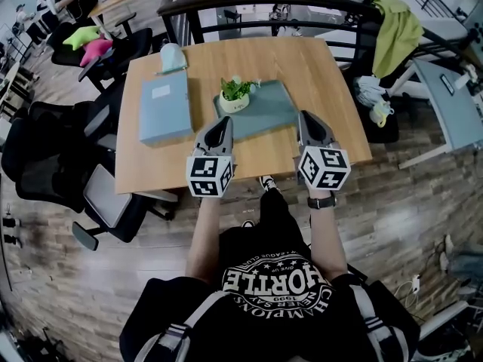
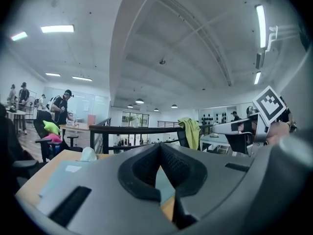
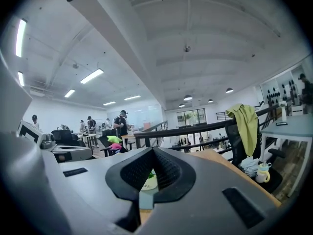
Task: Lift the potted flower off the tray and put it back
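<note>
**Both grippers clenched and empty, pot standing on the tray ahead**

The left gripper (image 1: 225, 121) has its jaws pressed together with nothing between them; its own view shows only a sliver of table past the pads. The right gripper (image 1: 304, 116) is likewise closed and empty, and its own view shows the potted flower (image 1: 235, 94) through the notch between the tips, a little way ahead.

The pot stands upright on the far left part of the tray (image 1: 281, 113), beyond both tips and nearer the left one. The likely trouble is an approach made with the jaws closed. A clenched tip meeting the small round pot would probably push it across the tray or tip it over. A grip taken high could crush the leaves instead of seizing the pot wall.

Both forearms reach forward side by side over the near edge of the table (image 1: 324, 66). The grippers point roughly level and away from the person. The left tip is at the tray's near left corner, the right tip over its near right corner.
</note>
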Tool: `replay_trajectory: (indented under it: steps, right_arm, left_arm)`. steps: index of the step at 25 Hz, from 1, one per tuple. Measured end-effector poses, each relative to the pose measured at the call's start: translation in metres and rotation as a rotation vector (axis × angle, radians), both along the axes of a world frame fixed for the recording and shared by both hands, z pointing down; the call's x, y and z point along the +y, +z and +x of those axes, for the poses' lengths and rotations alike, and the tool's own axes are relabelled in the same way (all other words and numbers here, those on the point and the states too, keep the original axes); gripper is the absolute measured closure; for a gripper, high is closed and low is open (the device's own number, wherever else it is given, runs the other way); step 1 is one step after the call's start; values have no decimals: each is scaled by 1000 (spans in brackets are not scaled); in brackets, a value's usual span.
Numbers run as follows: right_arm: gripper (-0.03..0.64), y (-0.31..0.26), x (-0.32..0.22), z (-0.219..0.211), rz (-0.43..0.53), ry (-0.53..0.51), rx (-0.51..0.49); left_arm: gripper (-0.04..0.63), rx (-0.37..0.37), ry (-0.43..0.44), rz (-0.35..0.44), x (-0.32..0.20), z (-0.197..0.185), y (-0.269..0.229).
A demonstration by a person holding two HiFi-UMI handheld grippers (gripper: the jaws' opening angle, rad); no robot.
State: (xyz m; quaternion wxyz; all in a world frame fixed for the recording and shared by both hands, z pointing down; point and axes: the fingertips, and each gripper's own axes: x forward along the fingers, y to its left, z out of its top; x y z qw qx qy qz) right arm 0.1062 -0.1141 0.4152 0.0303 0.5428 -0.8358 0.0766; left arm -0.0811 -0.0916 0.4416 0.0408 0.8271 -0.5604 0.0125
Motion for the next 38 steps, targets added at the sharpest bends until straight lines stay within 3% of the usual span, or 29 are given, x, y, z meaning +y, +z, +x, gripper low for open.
replay_trajectory:
  steps: [7,27,38]
  right_arm:
    - [597,6,-2,4,-19,9,6]
    - [597,23,-32,-10,-43,-22,44]
    - [597,28,-90,-29,-84,-84,74]
  left_arm:
    - [577,-33,2,24,1,1,-3]
    - [577,-41,-44,64,-30,-8,4]
    - [577,-51,-75,-5,-84,-20,19]
